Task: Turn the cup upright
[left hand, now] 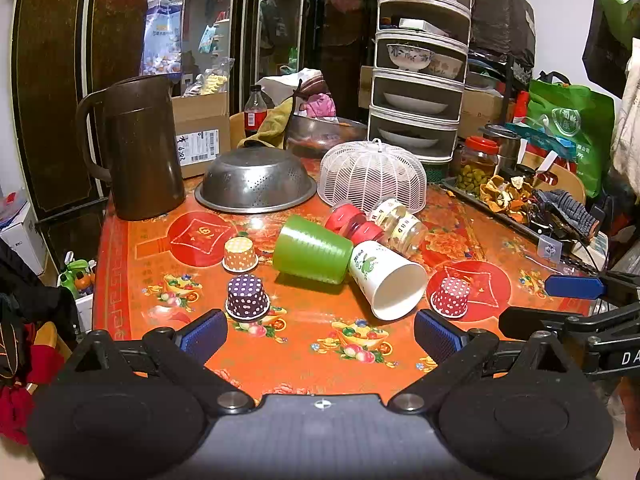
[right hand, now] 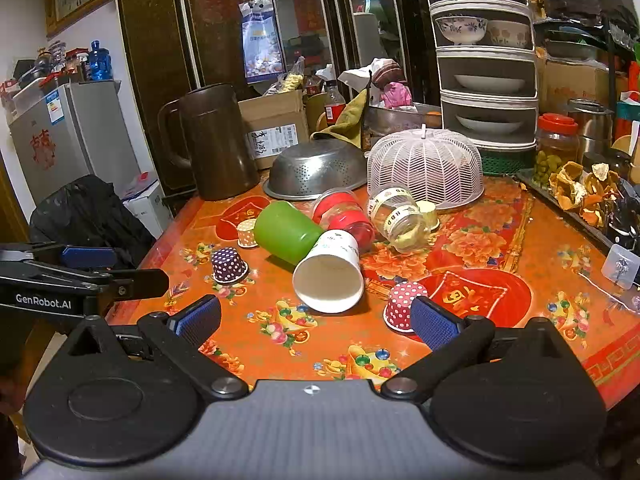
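A green cup (left hand: 310,249) (right hand: 286,231) lies on its side on the red patterned table (left hand: 304,356) (right hand: 500,248). A white paper cup (left hand: 386,280) (right hand: 330,276) lies on its side next to it, mouth toward me. A red-banded clear cup (left hand: 352,223) (right hand: 344,214) and a clear jar (left hand: 402,226) (right hand: 400,218) lie behind them. My left gripper (left hand: 320,336) is open and empty, in front of the cups. My right gripper (right hand: 316,322) is open and empty, just short of the white cup.
Small polka-dot cups stand mouth down: purple (left hand: 247,297) (right hand: 229,266), orange (left hand: 240,255), red (left hand: 451,297) (right hand: 402,306). A steel colander (left hand: 256,180), white mesh cover (left hand: 370,176), brown jug (left hand: 138,148) and tiered dish rack (left hand: 420,60) stand behind. A tray of peels (left hand: 508,196) is right.
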`<action>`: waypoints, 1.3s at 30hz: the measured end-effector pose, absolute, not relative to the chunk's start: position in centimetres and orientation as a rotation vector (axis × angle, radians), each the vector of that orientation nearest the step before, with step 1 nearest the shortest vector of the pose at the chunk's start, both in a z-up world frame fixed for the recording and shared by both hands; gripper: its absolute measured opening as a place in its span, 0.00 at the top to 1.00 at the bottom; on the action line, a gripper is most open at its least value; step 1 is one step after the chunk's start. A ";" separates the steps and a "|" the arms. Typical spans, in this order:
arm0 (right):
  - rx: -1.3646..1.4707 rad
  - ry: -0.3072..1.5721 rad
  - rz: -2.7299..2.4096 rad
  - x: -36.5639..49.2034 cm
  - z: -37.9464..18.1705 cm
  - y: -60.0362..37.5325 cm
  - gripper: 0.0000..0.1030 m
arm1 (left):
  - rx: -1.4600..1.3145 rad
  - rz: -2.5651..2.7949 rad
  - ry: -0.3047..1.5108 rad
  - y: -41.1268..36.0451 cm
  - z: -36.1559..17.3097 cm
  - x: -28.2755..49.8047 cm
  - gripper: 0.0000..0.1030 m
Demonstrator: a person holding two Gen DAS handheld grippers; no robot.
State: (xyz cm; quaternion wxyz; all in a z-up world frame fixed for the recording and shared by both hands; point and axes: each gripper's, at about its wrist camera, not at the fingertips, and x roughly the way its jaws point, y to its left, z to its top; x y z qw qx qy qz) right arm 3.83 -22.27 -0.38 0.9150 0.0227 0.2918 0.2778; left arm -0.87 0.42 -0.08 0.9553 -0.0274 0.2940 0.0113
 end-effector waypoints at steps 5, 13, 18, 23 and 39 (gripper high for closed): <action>0.052 0.603 0.571 3.9 -0.4 -22.3 0.01 | -0.053 0.023 0.598 0.3 -0.1 -0.8 0.02; 0.056 0.608 0.571 4.1 -0.5 -22.3 0.01 | -0.055 0.022 0.600 0.3 -0.1 -0.8 0.02; 0.055 0.614 0.572 4.6 -0.6 -22.2 0.01 | -0.056 0.019 0.606 0.5 -0.3 -0.3 0.02; 0.052 0.622 0.574 5.1 -0.8 -22.0 0.01 | -0.062 0.017 0.610 0.8 -0.5 0.5 0.02; -0.015 0.624 0.582 11.4 0.4 -21.2 0.01 | -0.064 -0.003 0.622 2.1 -1.4 2.9 0.02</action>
